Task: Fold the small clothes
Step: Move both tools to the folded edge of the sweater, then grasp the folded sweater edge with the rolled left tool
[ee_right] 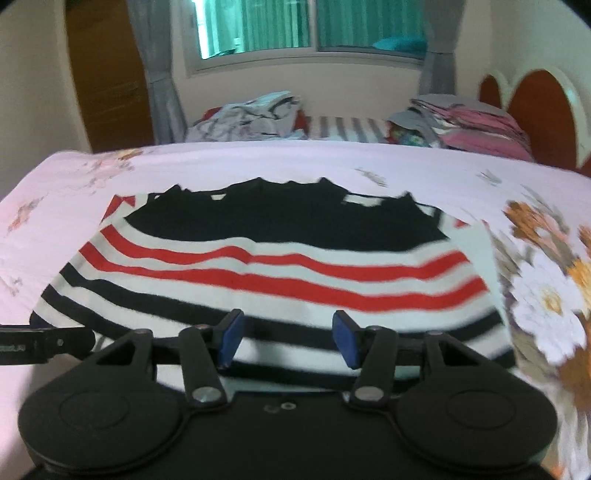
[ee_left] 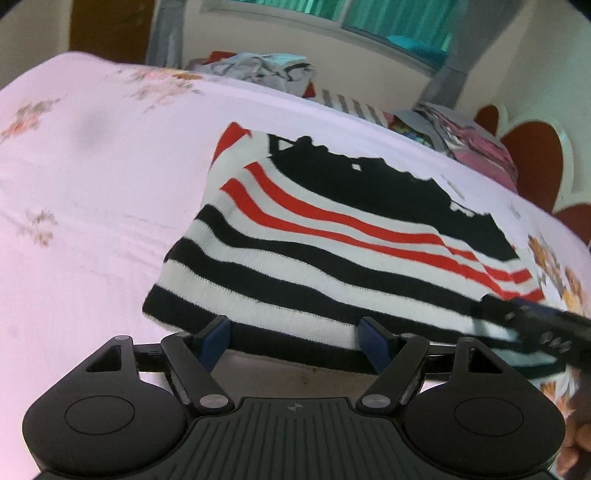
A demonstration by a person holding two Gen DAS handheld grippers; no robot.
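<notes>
Garment: a striped knit top [ee_left: 332, 236] [ee_right: 273, 266] lies flat on the bed, its black upper part with a scalloped edge farthest from the cameras, red-and-white stripes in the middle, black-and-white stripes nearest the grippers.
Bed: a pale pink sheet [ee_left: 92, 184] [ee_right: 221, 162] with floral print carries the top; larger flowers show at the right side in the right wrist view.
Left gripper [ee_left: 297, 338]: jaws stand apart and released, the blue pads [ee_left: 214, 339] at the near black-and-white hem of the top, nothing pinched between them.
Right gripper [ee_right: 288, 339]: jaws parted, narrower than the left pair, hanging over the near stripes; no cloth is clamped between its blue pads [ee_right: 345, 338]. In the left wrist view it shows blurred at the top's right corner [ee_left: 535, 325].
Hand: part of a person's hand [ee_left: 576, 443] shows at the lower right edge of the left wrist view.
Background: a loose heap of clothes [ee_right: 251, 118] and a folded stack [ee_right: 461, 122] sit beyond the bed, below a window [ee_right: 310, 29] with grey curtains.
</notes>
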